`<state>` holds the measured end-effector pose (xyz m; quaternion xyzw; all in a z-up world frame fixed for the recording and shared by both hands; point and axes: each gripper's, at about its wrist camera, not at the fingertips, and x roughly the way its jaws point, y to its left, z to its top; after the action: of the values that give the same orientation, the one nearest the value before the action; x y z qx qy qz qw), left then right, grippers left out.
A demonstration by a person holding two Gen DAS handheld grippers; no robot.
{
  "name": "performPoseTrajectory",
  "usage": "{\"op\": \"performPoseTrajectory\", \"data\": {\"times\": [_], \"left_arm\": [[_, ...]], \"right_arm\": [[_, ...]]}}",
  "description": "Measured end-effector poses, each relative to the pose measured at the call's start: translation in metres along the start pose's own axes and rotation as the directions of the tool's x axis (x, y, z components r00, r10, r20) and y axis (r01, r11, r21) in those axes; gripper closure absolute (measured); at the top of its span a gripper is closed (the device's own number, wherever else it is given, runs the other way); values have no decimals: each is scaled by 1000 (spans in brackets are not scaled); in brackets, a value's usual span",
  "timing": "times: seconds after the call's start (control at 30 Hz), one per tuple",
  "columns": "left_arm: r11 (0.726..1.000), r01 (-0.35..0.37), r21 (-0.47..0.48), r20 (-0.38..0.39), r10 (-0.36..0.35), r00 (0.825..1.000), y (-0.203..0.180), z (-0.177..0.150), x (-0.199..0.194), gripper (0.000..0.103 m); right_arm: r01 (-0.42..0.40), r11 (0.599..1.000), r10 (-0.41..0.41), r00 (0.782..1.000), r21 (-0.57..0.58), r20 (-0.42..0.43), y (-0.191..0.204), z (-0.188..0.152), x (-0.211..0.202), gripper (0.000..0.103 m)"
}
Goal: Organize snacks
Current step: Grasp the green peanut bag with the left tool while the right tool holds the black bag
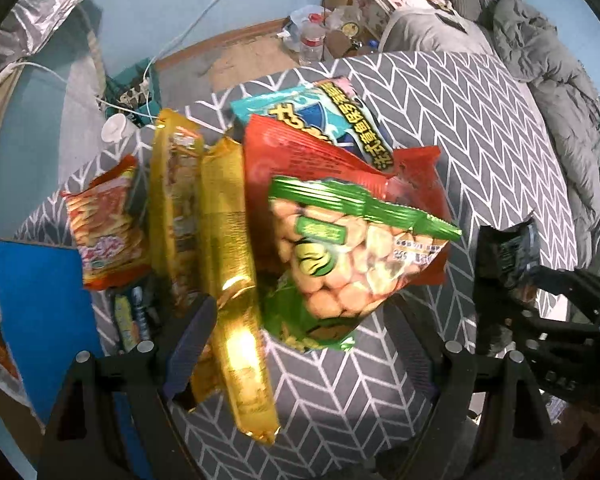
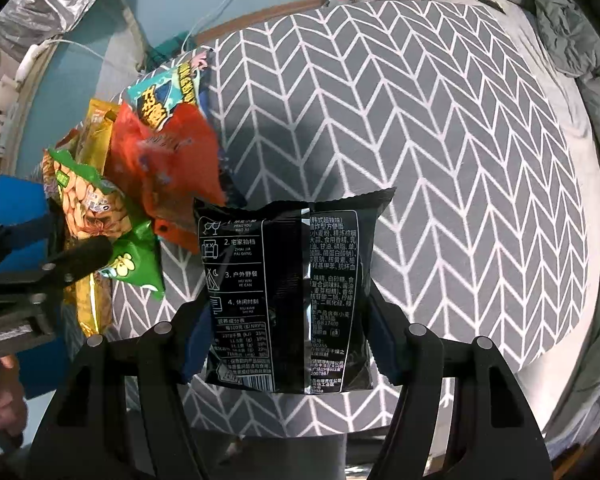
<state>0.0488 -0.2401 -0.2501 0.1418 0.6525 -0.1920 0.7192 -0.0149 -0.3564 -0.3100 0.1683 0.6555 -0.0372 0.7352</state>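
The right gripper (image 2: 288,344) has its jaws clamped on the sides of a black instant-noodle packet (image 2: 288,292), held upright above the chevron-patterned surface (image 2: 440,160), clear of it as far as I can tell. The other snacks lie heaped at the surface's left edge: a green peanut bag (image 1: 340,256) on a red packet (image 1: 308,160), a teal bag (image 1: 320,108) behind, gold biscuit sleeves (image 1: 228,248) alongside, next to a blue box (image 1: 40,312).

The left gripper (image 1: 296,344) hangs over that heap with its jaws apart, one finger (image 1: 192,340) touching or nearly touching a gold sleeve.

I'd worry the slick packet slips from its side pinch. The heap looks loose too; a nudge from the left finger could send bags off the edge.
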Motion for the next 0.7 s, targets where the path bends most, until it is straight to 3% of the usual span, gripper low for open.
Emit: {"op": "performPoseTrajectory", "data": {"times": [0.3, 0.37, 0.4, 0.43, 0.7], "left_arm": [[999, -38, -12, 7, 38, 999, -6, 7, 23, 19], [999, -38, -14, 21, 38, 999, -7, 7, 23, 39], [999, -31, -15, 23, 32, 999, -7, 8, 23, 44], [1000, -20, -16, 23, 20, 1000, -7, 8, 23, 58], [999, -8, -54, 49, 10, 999, -1, -2, 7, 66]], "right_arm": [[-14, 1000, 14, 1000, -15, 2, -3, 12, -29, 36], [-17, 1000, 17, 1000, -22, 5, -4, 12, -35, 36], [-18, 1000, 19, 1000, -25, 5, -8, 13, -38, 36], [-21, 999, 21, 1000, -29, 5, -9, 13, -40, 36], [-33, 997, 35, 999, -62, 22, -15, 7, -57, 36]]}}
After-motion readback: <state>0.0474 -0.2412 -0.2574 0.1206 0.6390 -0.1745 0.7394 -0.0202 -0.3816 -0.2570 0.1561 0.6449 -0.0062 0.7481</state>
